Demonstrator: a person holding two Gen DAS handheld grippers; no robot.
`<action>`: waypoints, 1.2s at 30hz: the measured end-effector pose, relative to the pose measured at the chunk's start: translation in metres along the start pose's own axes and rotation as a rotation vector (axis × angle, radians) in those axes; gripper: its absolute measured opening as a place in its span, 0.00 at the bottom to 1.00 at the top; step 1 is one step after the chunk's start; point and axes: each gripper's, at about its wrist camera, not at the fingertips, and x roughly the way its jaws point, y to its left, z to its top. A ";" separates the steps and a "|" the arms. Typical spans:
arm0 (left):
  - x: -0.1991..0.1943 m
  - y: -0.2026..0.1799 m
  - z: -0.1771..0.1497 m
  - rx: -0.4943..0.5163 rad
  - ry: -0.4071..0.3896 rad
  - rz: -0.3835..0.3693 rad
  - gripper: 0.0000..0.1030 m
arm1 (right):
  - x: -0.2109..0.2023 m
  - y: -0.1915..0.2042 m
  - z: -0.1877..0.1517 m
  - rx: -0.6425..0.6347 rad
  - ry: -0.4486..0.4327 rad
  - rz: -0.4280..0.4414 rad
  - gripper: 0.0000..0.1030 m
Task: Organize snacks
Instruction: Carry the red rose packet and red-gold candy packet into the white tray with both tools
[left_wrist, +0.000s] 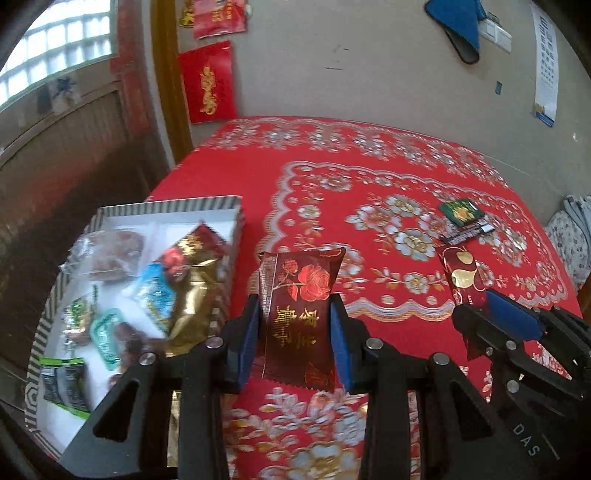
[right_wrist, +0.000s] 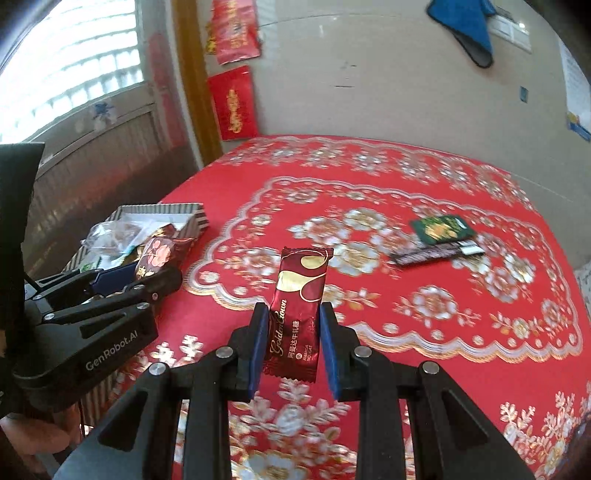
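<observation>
Left wrist view shows the left tongs (left_wrist: 293, 321) clamped narrowly on a dark red rose-printed packet (left_wrist: 299, 314), its blue pads pressing the wrapper's sides at mid-length so that the packet stands up clear of the red flowered worktop (left_wrist: 369, 177). Just beside and to the left sits the striped box (left_wrist: 229, 201), already loaded with a jumble of wrapped snacks, which is likely why this hand hovers next to its rim: the packet looks bound for that box. Further right in the same view, the right tongs (left_wrist: 476, 306) are pinched on a slimmer dark red nougat bar (left_wrist: 460, 277), again gripped low on the wrapper with most of its length sticking out ahead. The right wrist view confirms it: the bar stands nearly upright between closed pads over the middle of the worktop, well apart from the box, so it probably has further to travel. Holding each snack by its flat sides keeps the wrapper from folding and lets it drop in end first, I judge. By count: two tongs, each with one snack held; one box; and two things left lying on the cloth at the far right, a green packet (right_wrist: 441, 229) and a dark long bar (right_wrist: 436, 254), touching each other. The pieces in the box are too jumbled and blurred to count.
</observation>
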 end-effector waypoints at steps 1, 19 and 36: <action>-0.002 0.004 0.000 -0.005 -0.002 0.004 0.37 | 0.001 0.004 0.001 -0.007 -0.001 0.006 0.26; -0.021 0.066 -0.007 -0.070 -0.023 0.074 0.37 | 0.013 0.070 0.017 -0.116 0.002 0.079 0.26; -0.028 0.137 -0.027 -0.165 -0.020 0.140 0.37 | 0.033 0.138 0.023 -0.228 0.026 0.136 0.26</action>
